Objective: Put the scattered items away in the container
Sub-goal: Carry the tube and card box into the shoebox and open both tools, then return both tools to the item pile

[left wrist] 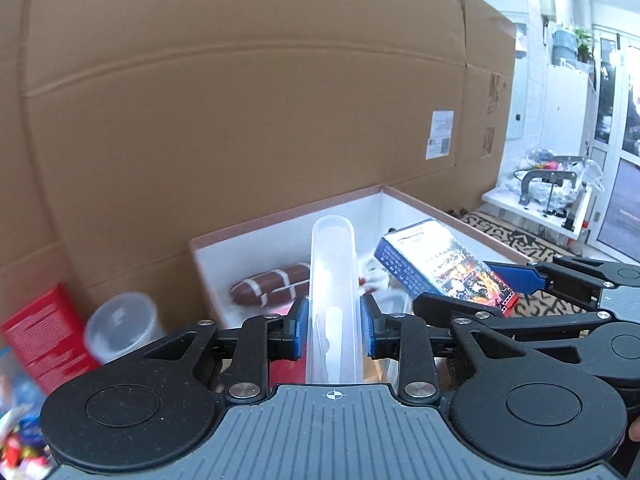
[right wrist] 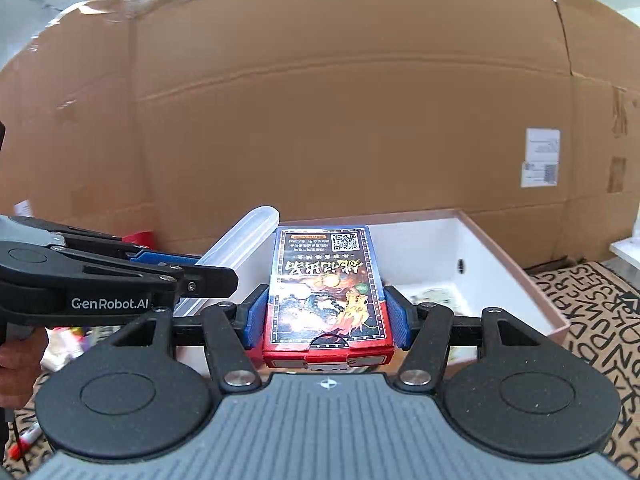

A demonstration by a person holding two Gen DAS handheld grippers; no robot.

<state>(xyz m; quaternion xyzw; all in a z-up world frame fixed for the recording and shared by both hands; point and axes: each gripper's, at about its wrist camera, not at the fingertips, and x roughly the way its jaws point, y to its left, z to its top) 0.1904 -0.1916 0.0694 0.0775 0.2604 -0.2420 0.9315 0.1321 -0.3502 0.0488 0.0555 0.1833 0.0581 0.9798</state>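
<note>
Two tongs: mine, both loaded
Left tongs: pinching my clear plastic case
Right tongs: pinching my card box
Place: both above the white container

A big sheet of brown corrugated cardboard stands upright and fills most of both views, creased in long horizontal folds. A white shipping label sticks to its right part, with dark printed marks farther right. The floor at the right carries a tan mat printed with black letters. Beyond the cardboard's right edge the room is bright with daylight: white walls, a glazed door or window with a white frame, and a low white shelf loaded with metal and plastic clutter. A white cabinet stands behind, with a plant on top.
</note>
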